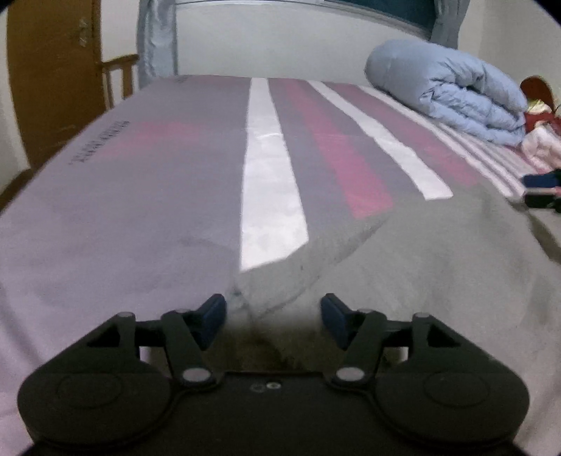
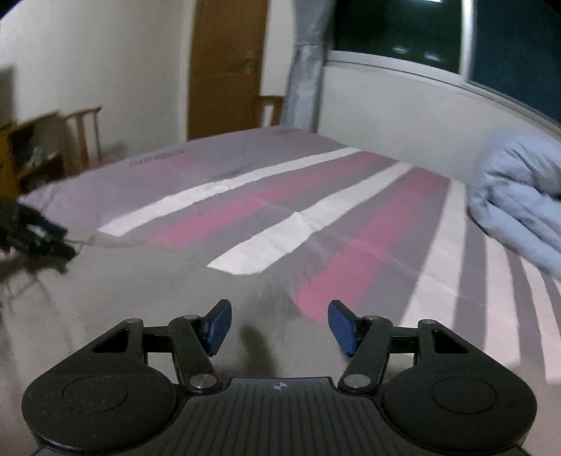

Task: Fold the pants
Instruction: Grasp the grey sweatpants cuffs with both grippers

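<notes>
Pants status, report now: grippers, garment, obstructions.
Left gripper open, low over pants. Right gripper open, nothing held. Grey pants spread on striped bed sheet, unfolded. Rolled blue duvet off to the right, clear of pants.

Your pants (image 1: 420,252) are plain grey; the sheet (image 1: 273,168) is striped pink, white and mauve; the quilt (image 1: 445,87) pale blue.

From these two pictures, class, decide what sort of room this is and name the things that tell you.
Most likely a bedroom. A bed with a striped sheet fills both views, a rolled blue quilt lies at one end, and grey pants are spread on it. A wooden door and a curtained window stand behind.
</notes>
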`<state>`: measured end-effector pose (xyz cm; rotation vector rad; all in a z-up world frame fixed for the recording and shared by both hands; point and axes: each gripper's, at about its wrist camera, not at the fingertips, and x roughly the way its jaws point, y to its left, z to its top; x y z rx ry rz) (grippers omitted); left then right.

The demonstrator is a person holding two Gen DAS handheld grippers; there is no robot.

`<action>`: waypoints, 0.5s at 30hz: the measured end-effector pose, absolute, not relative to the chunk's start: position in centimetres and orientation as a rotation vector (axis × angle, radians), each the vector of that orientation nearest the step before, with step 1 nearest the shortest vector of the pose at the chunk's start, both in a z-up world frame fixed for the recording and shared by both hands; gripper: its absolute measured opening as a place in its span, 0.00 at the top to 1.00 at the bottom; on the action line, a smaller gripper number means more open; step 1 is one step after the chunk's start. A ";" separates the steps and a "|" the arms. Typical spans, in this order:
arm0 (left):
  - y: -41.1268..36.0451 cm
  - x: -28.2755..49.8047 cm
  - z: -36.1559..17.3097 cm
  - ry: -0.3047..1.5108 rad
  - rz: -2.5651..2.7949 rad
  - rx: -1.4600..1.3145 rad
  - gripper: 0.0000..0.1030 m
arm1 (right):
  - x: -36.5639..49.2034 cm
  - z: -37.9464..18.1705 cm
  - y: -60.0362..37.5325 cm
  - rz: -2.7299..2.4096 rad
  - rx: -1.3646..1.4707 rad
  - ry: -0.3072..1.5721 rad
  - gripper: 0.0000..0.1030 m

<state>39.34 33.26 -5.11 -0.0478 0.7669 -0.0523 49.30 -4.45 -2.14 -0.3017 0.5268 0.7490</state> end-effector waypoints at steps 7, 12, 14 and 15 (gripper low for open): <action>34.7 41.7 -6.4 0.778 -0.133 -0.094 0.44 | 53.9 -5.9 -1.6 0.821 -0.428 0.644 0.40; 34.5 41.7 -7.3 0.742 -0.131 -0.107 0.48 | 54.9 -7.5 -1.7 0.839 -0.399 0.706 0.47; 34.1 41.4 -7.3 0.727 -0.129 -0.091 0.57 | 54.8 -7.6 -1.6 0.824 -0.386 0.709 0.58; 34.1 41.3 -7.1 0.725 -0.135 -0.095 0.62 | 54.6 -7.5 -1.6 0.812 -0.381 0.707 0.66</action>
